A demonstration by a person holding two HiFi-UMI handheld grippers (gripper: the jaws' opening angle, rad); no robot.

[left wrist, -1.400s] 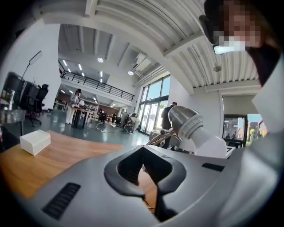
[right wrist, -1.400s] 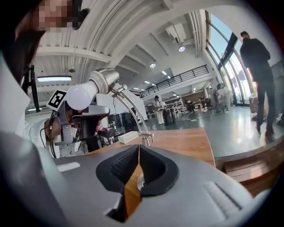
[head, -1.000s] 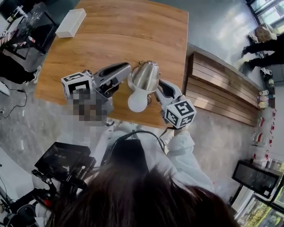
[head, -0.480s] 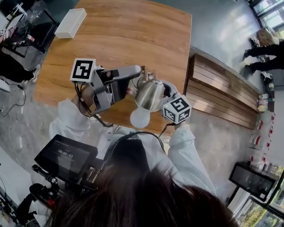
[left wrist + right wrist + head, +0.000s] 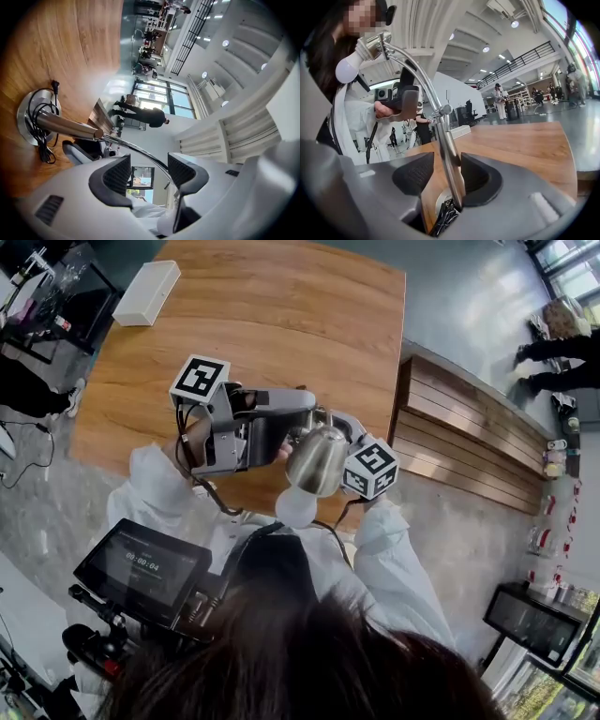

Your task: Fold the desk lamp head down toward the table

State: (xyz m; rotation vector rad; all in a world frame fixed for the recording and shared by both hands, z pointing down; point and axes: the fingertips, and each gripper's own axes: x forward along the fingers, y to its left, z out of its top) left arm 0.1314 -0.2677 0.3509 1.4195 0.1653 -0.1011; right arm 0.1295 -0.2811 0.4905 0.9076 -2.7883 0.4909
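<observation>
The left tool [image 5: 149, 172], jaws just opening, flanks the lamp neck [image 5: 136, 148].

One desk lamp [image 5: 317, 457], one bulb [image 5: 296, 506], one left gripper [image 5: 149, 171], one right gripper [image 5: 440, 173], one white box [image 5: 145, 293], one wooden table [image 5: 281, 315]

Silver lamp [image 5: 319, 457], white bulb [image 5: 294, 507], brown woodgrain table [image 5: 281, 324]

Desk lamp [image 5: 317, 460]: stands on the table [image 5: 281, 315] close to its near edge, base [image 5: 35, 117] flat on the top, cord [image 5: 44, 140] looped over the base. Box [image 5: 145, 293]: on the table's far left corner. Bench [image 5: 469, 442]: on the floor, right of the table.
</observation>
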